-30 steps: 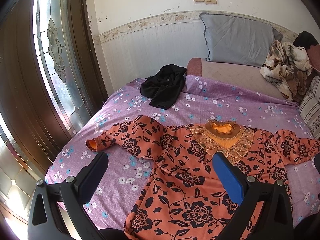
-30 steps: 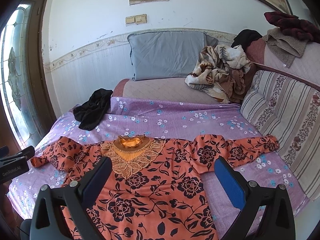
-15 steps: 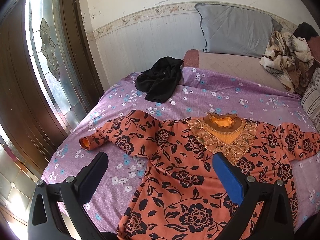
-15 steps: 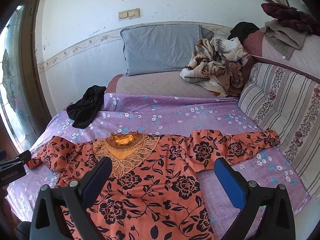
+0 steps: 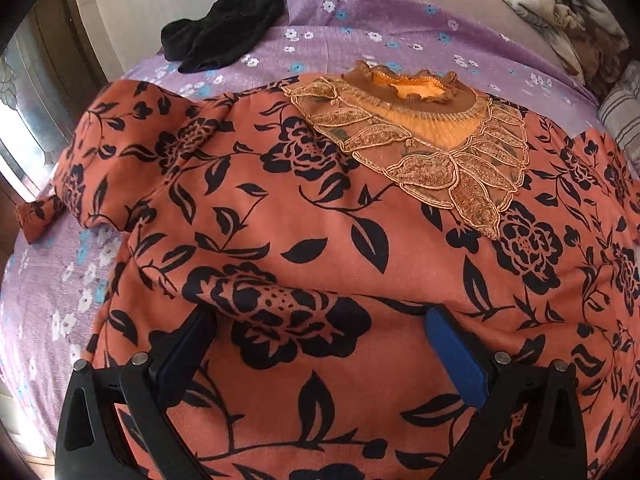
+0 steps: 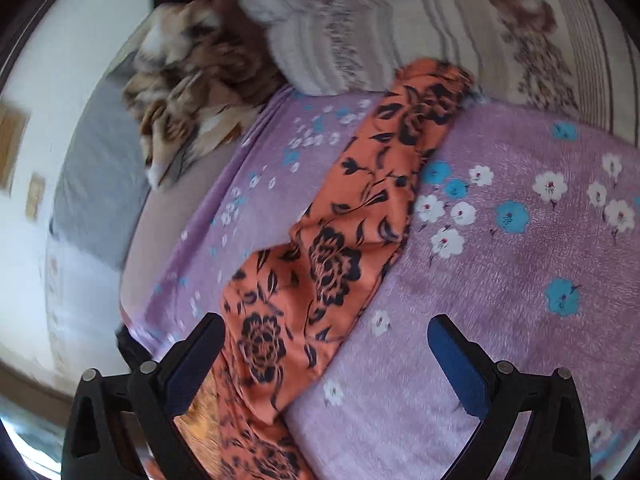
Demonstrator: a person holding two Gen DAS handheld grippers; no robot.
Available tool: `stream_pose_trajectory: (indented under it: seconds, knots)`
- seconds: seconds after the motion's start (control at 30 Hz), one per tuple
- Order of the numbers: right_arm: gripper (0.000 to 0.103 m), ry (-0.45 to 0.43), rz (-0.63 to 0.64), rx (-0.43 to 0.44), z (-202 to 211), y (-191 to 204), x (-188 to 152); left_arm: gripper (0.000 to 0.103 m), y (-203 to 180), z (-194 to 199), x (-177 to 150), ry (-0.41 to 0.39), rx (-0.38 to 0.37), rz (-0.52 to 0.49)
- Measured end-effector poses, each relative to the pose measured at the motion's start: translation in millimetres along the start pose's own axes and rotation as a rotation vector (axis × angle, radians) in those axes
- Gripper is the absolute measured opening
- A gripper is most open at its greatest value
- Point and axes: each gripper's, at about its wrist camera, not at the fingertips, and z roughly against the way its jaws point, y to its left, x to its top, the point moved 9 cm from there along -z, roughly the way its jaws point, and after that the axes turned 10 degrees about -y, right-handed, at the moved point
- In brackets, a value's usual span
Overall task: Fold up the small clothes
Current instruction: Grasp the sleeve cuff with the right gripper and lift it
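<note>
Orange top [image 5: 320,208] with black flowers, gold lace collar at 12 o'clock, flat on purple bed [image 5: 360,20], left gripper [image 5: 320,332] and right gripper [image 6: 326,334] released.

Nothing readable is showing in either view right now: no words, labels, brands or numbers are appearing anywhere, and the blurred wall plaques in the right wrist view are giving no legible text.

Purple bedspread [image 5: 360,20] w/ little white + blue flowers covers the bed. Black garment [image 5: 224,36] bunched up near the far left edge, by the wall. Brown/cream patterned blanket [image 6: 188,92] crumpled at the head end, next to a grey pillow [image 6: 96,184]. Striped floral cushion [image 6: 460,20] along the right side.
</note>
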Motion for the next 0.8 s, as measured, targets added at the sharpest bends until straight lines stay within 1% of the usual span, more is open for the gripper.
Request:
stream_pose_trajectory:
  seconds: [0.03,0.07,0.1,0.17,0.2,0.27,0.33,0.43,0.5,0.57,0.6,0.63,0.67,0.7,0.73,0.8]
  knots:
    - [0.097,-0.019,-0.054,-0.012,-5.8,-11.9,17.9,0.103,2.8,-0.2,-1.1,-0.008,-0.025,0.027]
    - [0.096,-0.049,-0.087,-0.017,-10.2,-20.2,35.7,0.103,3.1,1.2,-1.5,-0.034,-0.036,0.038]
    - [0.095,-0.073,-0.104,-0.009,-15.4,-24.9,52.3,0.103,1.9,2.1,-3.0,-0.051,-0.033,0.037]
    - [0.084,-0.106,-0.119,0.015,-27.2,-30.9,80.8,0.103,-0.3,3.1,-4.3,-0.058,-0.018,0.033]
    - [0.081,-0.122,-0.127,0.015,-32.8,-34.9,92.3,0.103,-0.7,2.5,-4.4,-0.053,-0.020,0.040]
    - [0.075,-0.146,-0.160,-0.010,-45.6,-49.2,110.7,0.103,2.2,1.1,-2.2,-0.038,-0.031,0.056]
    - [0.073,-0.157,-0.192,-0.020,-57.2,-60.4,122.9,0.103,4.7,-2.2,1.5,-0.033,-0.029,0.056]
    - [0.071,-0.169,-0.191,-0.045,-73.2,-70.7,139.3,0.103,5.2,-1.6,2.9,-0.031,-0.027,0.057]
    - [0.060,-0.191,-0.193,-0.069,-83.4,-79.8,148.5,0.103,5.2,-7.5,7.6,-0.032,-0.023,0.053]
    - [0.033,-0.214,-0.173,-0.086,-88.2,-85.5,154.6,0.103,5.3,-8.3,9.2,-0.033,-0.018,0.044]
    - [0.028,-0.211,-0.152,-0.090,-90.8,-85.8,155.8,0.103,5.0,-7.9,10.0,-0.031,-0.016,0.041]
    - [0.018,-0.199,-0.134,-0.091,-92.9,-84.9,155.0,0.103,5.2,-8.3,11.6,-0.027,-0.012,0.039]
    - [0.011,-0.197,-0.120,-0.091,-92.4,-81.0,153.5,0.103,5.0,-8.3,13.3,-0.024,-0.008,0.037]
    - [0.010,-0.213,-0.105,-0.074,-87.4,-72.5,154.0,0.103,5.1,-7.9,15.1,-0.020,-0.001,0.035]
    - [0.009,-0.233,-0.076,-0.032,-80.9,-54.8,153.9,0.103,5.9,-7.7,17.2,-0.018,0.010,0.032]
    - [0.008,-0.257,0.011,0.092,-60.4,-6.3,149.1,0.103,8.9,-4.4,22.4,-0.034,0.037,0.023]
